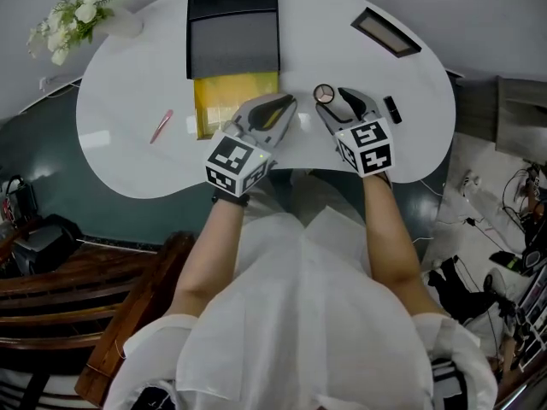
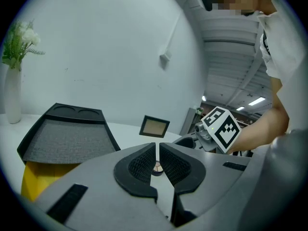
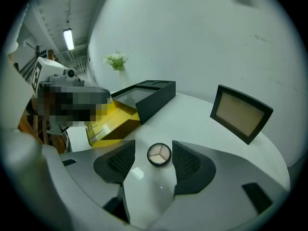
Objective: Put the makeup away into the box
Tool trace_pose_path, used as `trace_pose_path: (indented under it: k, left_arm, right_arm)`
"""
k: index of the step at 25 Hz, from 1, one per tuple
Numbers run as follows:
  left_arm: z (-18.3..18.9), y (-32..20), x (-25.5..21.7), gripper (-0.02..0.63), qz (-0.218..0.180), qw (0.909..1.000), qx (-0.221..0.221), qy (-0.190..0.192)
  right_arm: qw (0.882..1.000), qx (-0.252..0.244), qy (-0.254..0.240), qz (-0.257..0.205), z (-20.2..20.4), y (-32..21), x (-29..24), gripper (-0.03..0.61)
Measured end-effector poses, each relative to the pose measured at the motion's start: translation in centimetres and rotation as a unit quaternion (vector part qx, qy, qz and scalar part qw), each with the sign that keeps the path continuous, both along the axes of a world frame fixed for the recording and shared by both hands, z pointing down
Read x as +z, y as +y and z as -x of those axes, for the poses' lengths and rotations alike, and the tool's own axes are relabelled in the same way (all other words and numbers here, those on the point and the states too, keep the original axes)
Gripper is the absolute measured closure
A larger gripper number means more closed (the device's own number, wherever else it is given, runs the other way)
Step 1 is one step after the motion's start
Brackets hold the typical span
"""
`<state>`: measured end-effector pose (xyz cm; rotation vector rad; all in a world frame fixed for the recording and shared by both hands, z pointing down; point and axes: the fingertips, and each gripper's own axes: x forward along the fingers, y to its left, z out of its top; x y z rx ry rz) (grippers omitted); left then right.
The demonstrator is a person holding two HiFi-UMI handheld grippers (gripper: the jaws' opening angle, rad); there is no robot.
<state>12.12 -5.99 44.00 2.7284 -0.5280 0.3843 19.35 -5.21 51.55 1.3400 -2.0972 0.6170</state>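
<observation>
Right gripper (image 1: 335, 102) fingers spread wide, the round compact (image 3: 159, 154) lying on the desk (image 1: 128, 161) between them, unpinched; left gripper (image 2: 158, 160) fingers all but pressed together, empty; yellow box (image 1: 231, 96) shows no makeup; pink stick (image 1: 161, 126) waits too; barely begun, I'd say.

The head view looks steeply down from above onto the whole white counter (image 1: 128, 135). Each gripper view sits low and close behind its own jaws, the left facing almost level across the counter, the right tilted down at it. All three share the open box (image 1: 232, 49), the framed panel (image 1: 385, 32) and the round compact (image 1: 324, 94).
</observation>
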Motion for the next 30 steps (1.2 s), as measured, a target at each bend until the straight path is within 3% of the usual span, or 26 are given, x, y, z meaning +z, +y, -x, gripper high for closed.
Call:
trace_pose_path:
  k: [6, 18, 30]
  left_arm:
    - [0.9, -0.7, 0.5, 0.580, 0.006, 1.0000, -0.001, 0.003]
    - [2.2, -1.4, 0.8, 0.580, 0.015, 0.9998, 0.000, 0.011]
    - [3.0, -2.0, 1.0, 0.580, 0.019, 0.9997, -0.002, 0.017]
  right_arm:
    - [0.998, 0.023, 0.044, 0.038, 0.2, -0.5, 2.5, 0.356]
    - [0.992, 0.035, 0.078, 0.088, 0.4, -1.5, 5.2, 0.357]
    - [0.991, 0.038, 0.088, 0.088, 0.2, -1.5, 5.6, 0.368]
